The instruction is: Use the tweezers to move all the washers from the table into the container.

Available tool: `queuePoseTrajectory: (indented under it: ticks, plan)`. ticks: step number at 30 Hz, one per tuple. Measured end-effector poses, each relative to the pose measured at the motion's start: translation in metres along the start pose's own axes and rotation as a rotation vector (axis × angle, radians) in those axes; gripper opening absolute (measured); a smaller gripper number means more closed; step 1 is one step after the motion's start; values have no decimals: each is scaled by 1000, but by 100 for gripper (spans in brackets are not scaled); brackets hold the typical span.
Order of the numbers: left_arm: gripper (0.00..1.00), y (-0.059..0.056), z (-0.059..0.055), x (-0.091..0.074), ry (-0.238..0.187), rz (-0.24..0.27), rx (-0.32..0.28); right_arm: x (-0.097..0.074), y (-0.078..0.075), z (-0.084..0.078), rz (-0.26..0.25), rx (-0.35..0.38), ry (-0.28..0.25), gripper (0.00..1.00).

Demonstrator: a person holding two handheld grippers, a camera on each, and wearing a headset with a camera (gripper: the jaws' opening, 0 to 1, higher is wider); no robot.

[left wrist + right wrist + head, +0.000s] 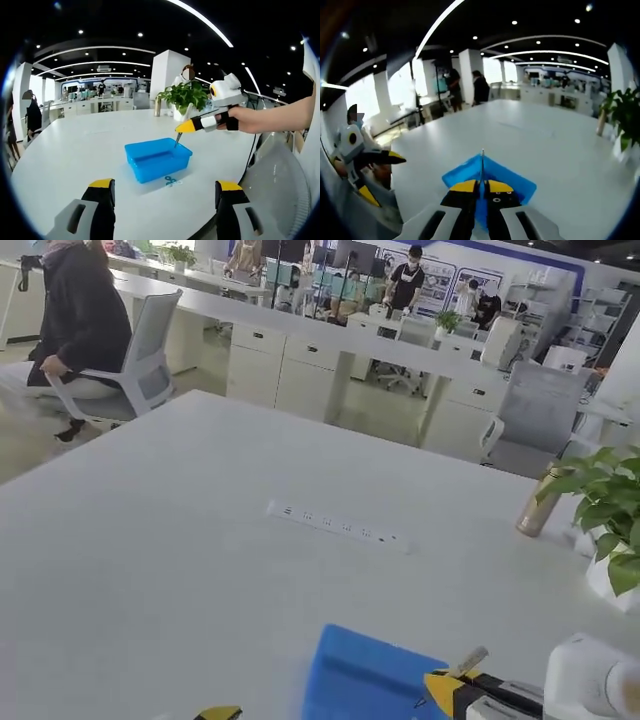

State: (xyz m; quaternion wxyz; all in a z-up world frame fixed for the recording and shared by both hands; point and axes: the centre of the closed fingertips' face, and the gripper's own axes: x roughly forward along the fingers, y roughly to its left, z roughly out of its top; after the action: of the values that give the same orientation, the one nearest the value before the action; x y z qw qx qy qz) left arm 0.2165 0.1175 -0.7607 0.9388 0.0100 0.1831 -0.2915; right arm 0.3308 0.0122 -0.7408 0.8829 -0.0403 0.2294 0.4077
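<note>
The left gripper (166, 192) is held low at the near edge of the table (150, 570), with its two jaws spread wide and nothing between them. Just past it, a few small teal washers (171, 181) lie on the bare tabletop, right beside the near corner of the blue container (157, 159), which sits close to that same edge. I can't count them from here.

The right gripper (186, 126), carried by a hand (241, 119), hangs above the container's far rim and points down at it. Its jaws are pressed together on the tweezers (177, 139). In the right gripper view the tweezers (482, 167) run straight out from the closed yellow tips of the right gripper (481, 186) over the container (520, 185). The two tips read as one thin line, and I cannot tell whether they pinch a washer. The left gripper (372, 157) sits off to the side, well apart.

Further out, a white power strip (340, 523) is set in the middle of the table. Toward the far right corner stand a gold bottle (540, 502) and a leafy plant (610, 510). Beyond the far left edge a person (78, 315) sits on a white chair (145, 365).
</note>
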Motion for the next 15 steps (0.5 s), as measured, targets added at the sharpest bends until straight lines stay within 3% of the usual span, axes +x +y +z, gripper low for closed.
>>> queuePoseTrajectory:
  ticks: [4, 9, 12, 15]
  plan:
    - [83, 1, 0, 0, 0, 4, -1, -3, 16, -4, 54, 52, -4, 3]
    - [83, 1, -1, 0, 5, 0, -3, 1, 32, -27, 123, 92, 48, 3]
    - [83, 1, -3, 1, 14, 1, 5, 6, 38, -43, 138, 103, 86, 3]
    - [83, 2, -5, 1, 23, 7, 6, 12, 33, -58, 120, 111, 131, 3]
